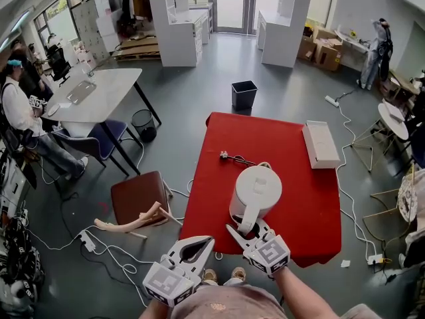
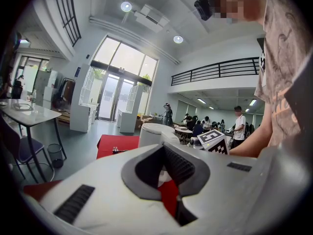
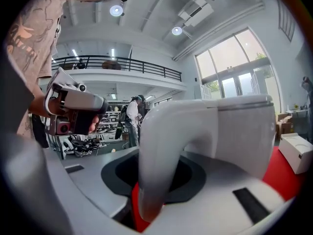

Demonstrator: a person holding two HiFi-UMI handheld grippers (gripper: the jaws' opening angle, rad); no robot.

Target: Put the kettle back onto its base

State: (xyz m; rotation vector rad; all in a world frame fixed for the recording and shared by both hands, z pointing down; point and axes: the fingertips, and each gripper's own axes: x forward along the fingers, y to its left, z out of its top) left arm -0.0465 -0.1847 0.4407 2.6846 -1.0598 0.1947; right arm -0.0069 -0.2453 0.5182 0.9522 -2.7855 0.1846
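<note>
The white kettle (image 1: 255,190) stands upright on the red table (image 1: 265,137), near its front edge. A black cord with a plug (image 1: 230,156) lies just behind it; I cannot make out the base apart from the kettle. My right gripper (image 1: 249,230) reaches in from the front, its jaws on either side of the kettle's handle (image 3: 159,146). Dark gaps show on both sides of the handle, so it is open. My left gripper (image 1: 210,240) hangs off the table's front left corner, tips together and empty.
A white box (image 1: 321,143) lies at the table's right edge. A brown chair (image 1: 139,197) stands left of the table, with cables and a power strip (image 1: 87,239) on the floor. A black bin (image 1: 244,94) sits beyond the table's far side.
</note>
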